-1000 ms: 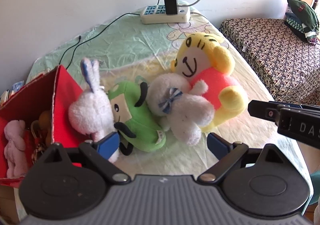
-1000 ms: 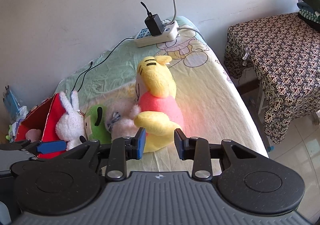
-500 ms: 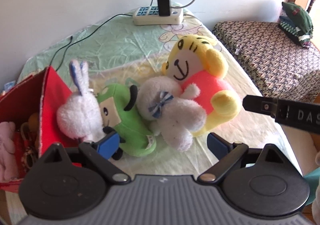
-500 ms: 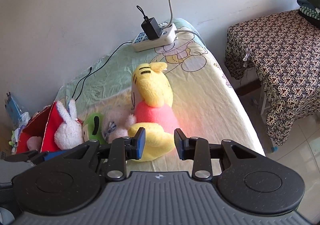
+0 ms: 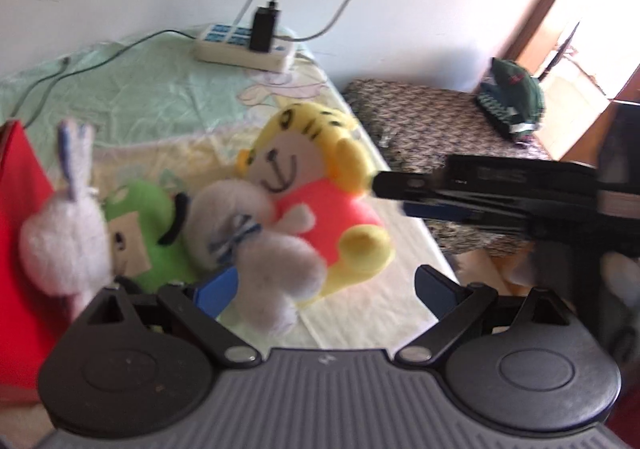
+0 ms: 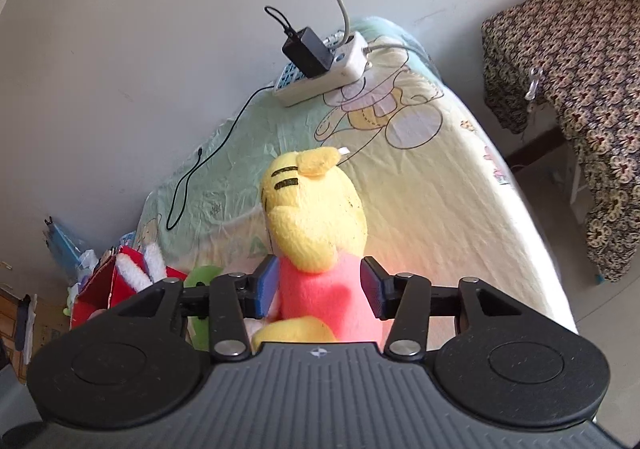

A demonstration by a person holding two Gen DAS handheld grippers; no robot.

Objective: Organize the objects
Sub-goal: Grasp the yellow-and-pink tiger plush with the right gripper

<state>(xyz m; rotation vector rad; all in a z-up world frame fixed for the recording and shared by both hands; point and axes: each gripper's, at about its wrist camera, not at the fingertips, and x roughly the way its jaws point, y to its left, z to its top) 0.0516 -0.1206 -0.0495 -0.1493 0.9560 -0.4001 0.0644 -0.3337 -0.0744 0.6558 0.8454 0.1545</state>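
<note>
Straddling the tiger's [image 6: 316, 249] pink middle near the bed's [image 6: 432, 217] right edge, the right gripper [image 6: 318, 289] is spread, unclosed; it should be closed squarely. The left gripper [image 5: 324, 285] is held wide, empty.

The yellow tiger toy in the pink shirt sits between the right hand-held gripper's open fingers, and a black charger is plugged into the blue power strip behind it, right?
One slip: the power strip is white, not blue, as the right wrist view shows. The yellow tiger toy does sit between the right hand-held gripper's open fingers, and the black charger is plugged in.
</note>
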